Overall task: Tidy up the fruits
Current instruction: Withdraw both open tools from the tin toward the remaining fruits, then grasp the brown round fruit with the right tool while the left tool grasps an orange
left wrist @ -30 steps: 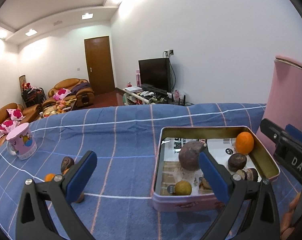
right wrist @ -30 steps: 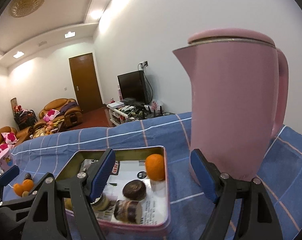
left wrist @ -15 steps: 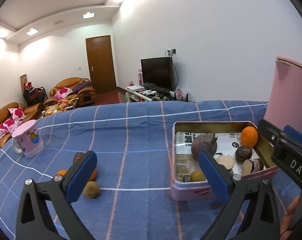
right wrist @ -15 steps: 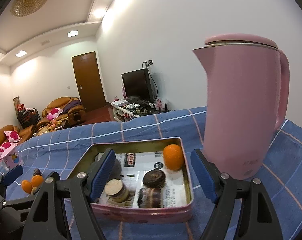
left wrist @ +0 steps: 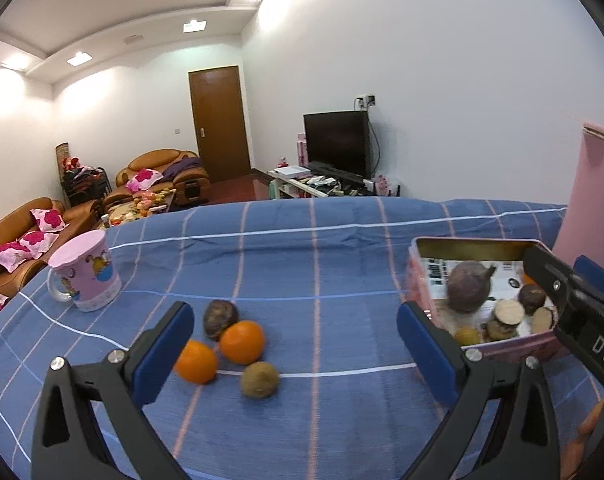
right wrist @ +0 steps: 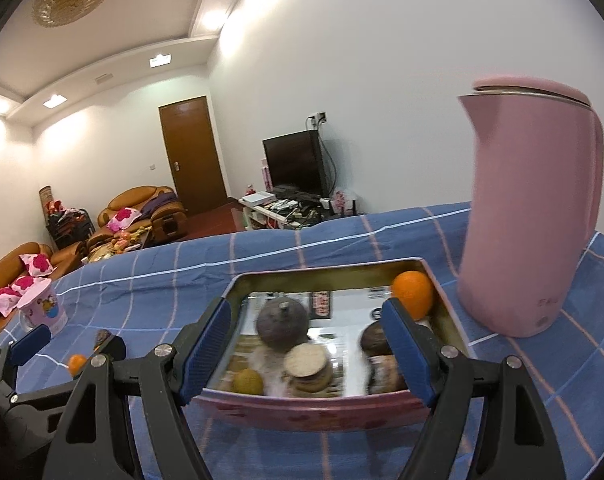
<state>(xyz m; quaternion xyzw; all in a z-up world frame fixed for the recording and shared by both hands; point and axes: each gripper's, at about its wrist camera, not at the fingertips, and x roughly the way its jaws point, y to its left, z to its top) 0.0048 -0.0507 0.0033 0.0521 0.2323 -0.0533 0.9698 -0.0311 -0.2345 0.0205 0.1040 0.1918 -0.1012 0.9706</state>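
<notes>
Blue checked cloth (left wrist: 322, 248), living rm behind. Loose fruit (left wrist: 237, 340): 2 oranges, 2 brown, clustered w/ left gripper (left wrist: 293, 344) spread wide over them, likely for pickup. Tin (right wrist: 446, 308) holds sorted fruit; right gripper (right wrist: 306, 344) spread, empty, hovering at tin.

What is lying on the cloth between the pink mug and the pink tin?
In the left wrist view, four loose fruits lie between the pink mug and the pink tin: two oranges, a dark fruit and a brownish fruit, close together.
</notes>
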